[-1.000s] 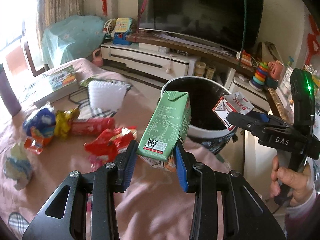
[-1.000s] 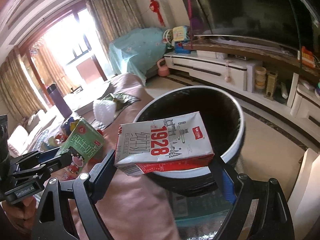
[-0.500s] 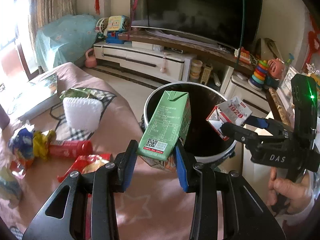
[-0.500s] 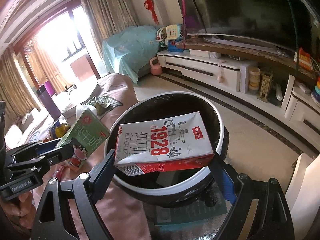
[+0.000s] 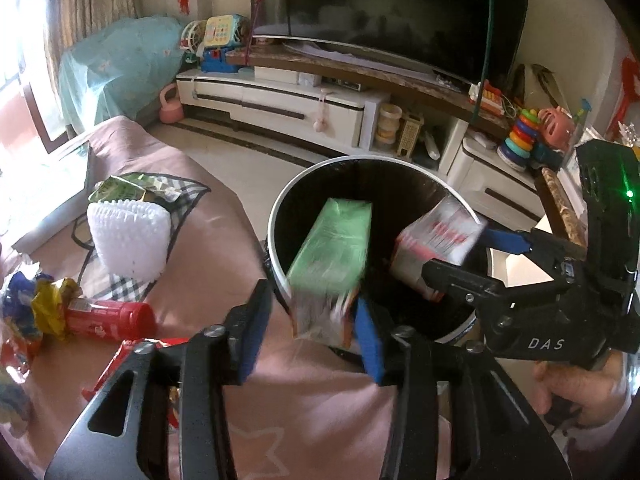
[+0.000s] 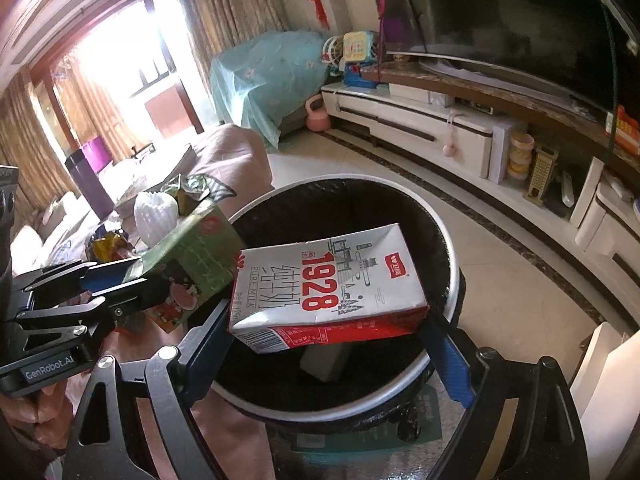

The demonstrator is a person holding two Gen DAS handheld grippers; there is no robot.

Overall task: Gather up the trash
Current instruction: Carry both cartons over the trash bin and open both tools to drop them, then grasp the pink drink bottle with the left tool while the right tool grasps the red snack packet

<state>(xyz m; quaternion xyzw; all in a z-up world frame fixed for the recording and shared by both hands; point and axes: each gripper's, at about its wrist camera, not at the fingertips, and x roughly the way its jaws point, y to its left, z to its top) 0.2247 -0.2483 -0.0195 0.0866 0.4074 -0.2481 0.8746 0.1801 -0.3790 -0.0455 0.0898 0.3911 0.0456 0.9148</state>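
Two boxy paper cartons, green [image 5: 332, 246] and white-red [image 6: 332, 284], over round black-lined bin [image 6: 448, 240].

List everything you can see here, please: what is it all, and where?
bin: one, black with a white rim, on the floor beside the table
green carton: one, tipping over the bin's mouth
white carton: one, red print, over the bin
foam net: one, white, on the table
wrappers: several, red, yellow and blue, on the table
cloth: one, pink, covering the table
flask: one, purple, far end of the table
TV: one, black, on the far unit
left gripper: black with blue pads, jaws just opening, green carton loose between them
right gripper: same colours, clamping the white carton
hand: one on each gripper's handle
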